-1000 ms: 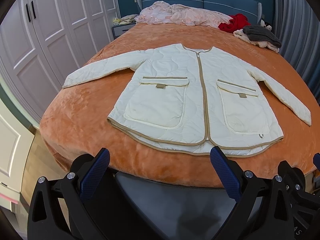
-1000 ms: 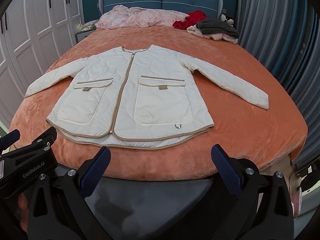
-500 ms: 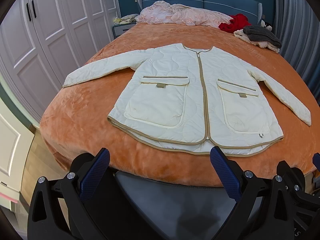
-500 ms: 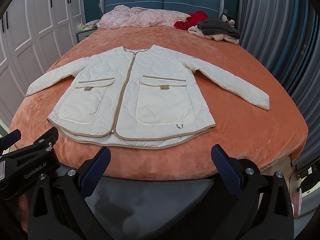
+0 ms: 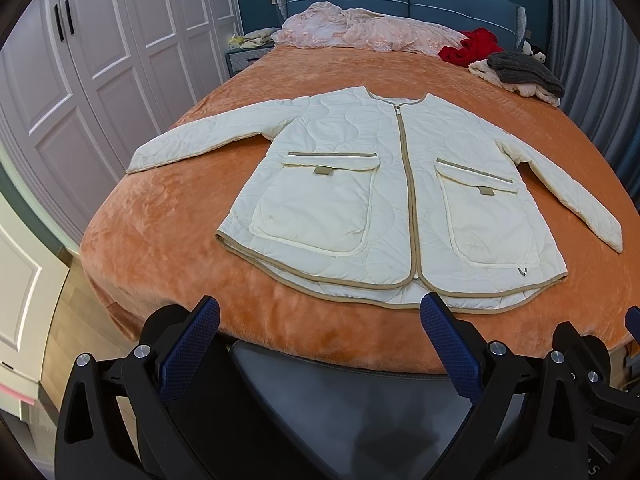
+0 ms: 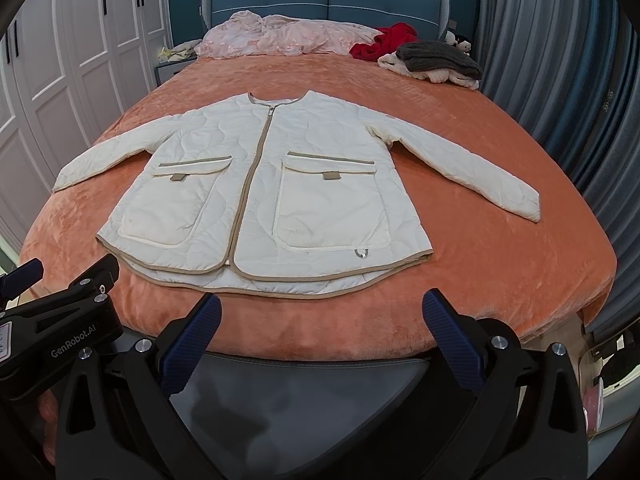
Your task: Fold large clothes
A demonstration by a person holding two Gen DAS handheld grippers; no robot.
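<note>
A cream quilted jacket [image 5: 384, 200] with tan trim and two front pockets lies flat, zipped, sleeves spread, on the orange bed cover [image 5: 168, 232]. It also shows in the right wrist view [image 6: 272, 192]. My left gripper [image 5: 318, 312] is open and empty, at the foot of the bed just short of the jacket's hem. My right gripper [image 6: 320, 308] is open and empty, also at the foot, just short of the hem. The left gripper's body shows at the lower left of the right wrist view [image 6: 60, 320].
A pink quilt [image 5: 360, 32], a red garment [image 5: 472, 46] and a grey and cream pile [image 5: 520, 72] lie at the head of the bed. White wardrobe doors [image 5: 100, 80] stand on the left. A grey curtain [image 6: 560, 80] hangs on the right. A dark bench [image 6: 320, 400] is below the grippers.
Both grippers have edged slightly forward toward the bed, so the jacket sits a little lower in view. The jaws stay open and the jacket has not moved.
</note>
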